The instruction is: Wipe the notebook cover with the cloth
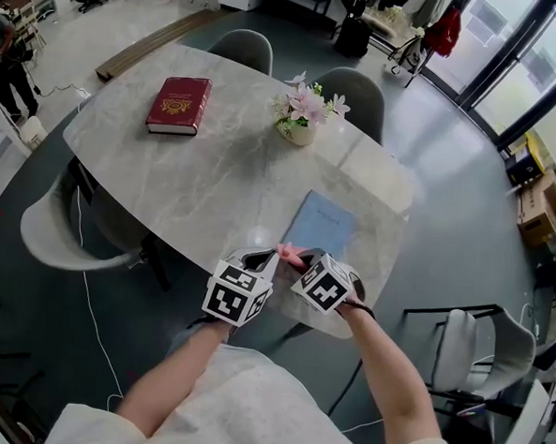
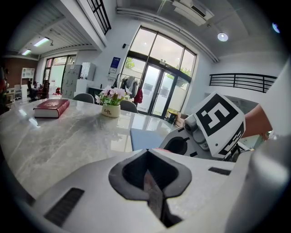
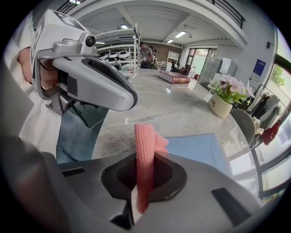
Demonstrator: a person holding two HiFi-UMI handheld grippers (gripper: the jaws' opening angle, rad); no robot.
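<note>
A light blue notebook lies flat near the table's front edge, and shows in the right gripper view as the notebook just beyond the jaws. My right gripper is shut on a pink knitted cloth, which stands up out of the jaws as a folded strip. It hovers at the notebook's near corner. My left gripper is close beside it on the left, shut, with nothing visibly held. In the right gripper view the left gripper sits apart from the cloth.
A red hardback book lies at the far left of the marble table. A small pot of pink flowers stands beyond the notebook. Grey chairs ring the table. A person stands far off at the left.
</note>
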